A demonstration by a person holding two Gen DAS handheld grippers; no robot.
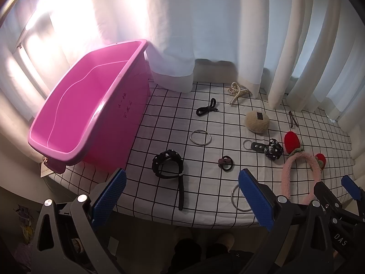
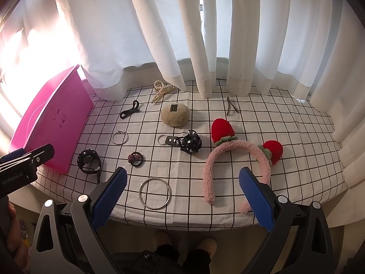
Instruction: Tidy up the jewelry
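Both claws are released and hold nothing. The left claw [image 1: 182, 196] hangs at the near edge of the surface [image 1: 205, 214], its blue pads spread wide; the right claw [image 2: 183, 196] stands the same way in its own view.

All the jewelry still lies on the checked cloth; the pink bin [image 1: 91, 105], at the left of the left wrist frame, appears empty as far as its interior shows.

Items nearest the claws:
- Black watch [image 1: 167, 164]: in the left wrist view, just above and slightly left of the gap between the left claw's pads, its loose strap trailing down toward the lower edge. It is also the item closest to the bin.
- Large silver ring [image 2: 155, 193]: in the right wrist view, lower centre, lying flat just inside the left pad of the right claw.
- Pink plush headband [image 2: 237, 162]: arch toward the top of that frame, open ends toward the bottom, so its long axis runs roughly along the claw's line of sight. One leg ends between the pads, the other runs behind the right pad.

Judgement: the left claw is the better placed for the watch, which lies ahead of it and beside the bin. The right claw is nearer the ring and headband. The ring's flat lie offers little to pinch; a headband leg would enter the opening more readily.
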